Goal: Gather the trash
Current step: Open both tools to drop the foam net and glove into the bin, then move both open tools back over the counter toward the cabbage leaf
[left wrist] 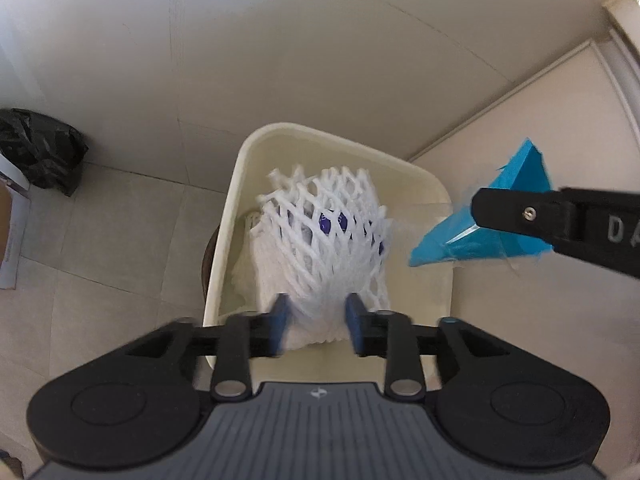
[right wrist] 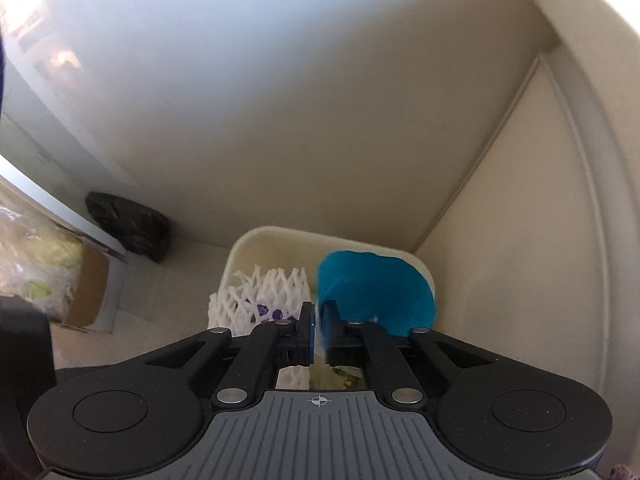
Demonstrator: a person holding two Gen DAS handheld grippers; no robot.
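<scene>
A cream trash bin (left wrist: 236, 208) stands on the floor in a corner; it also shows in the right wrist view (right wrist: 248, 242). A white foam fruit net (left wrist: 324, 232) hangs over the bin's opening between my left gripper's (left wrist: 318, 314) blue fingers, which stand a little apart; motion blur hides whether they still pinch it. My right gripper (right wrist: 318, 330) is shut on a blue plastic piece (right wrist: 376, 288) above the bin's right side. In the left wrist view the right gripper's fingers (left wrist: 520, 212) clamp the blue piece (left wrist: 476, 236). The net (right wrist: 264, 290) also shows in the right wrist view.
A black garbage bag (left wrist: 40, 148) sits on the tiled floor at the left wall, also in the right wrist view (right wrist: 128, 226). A cardboard box (right wrist: 86, 292) with packaging stands left. Walls close in behind and to the right of the bin.
</scene>
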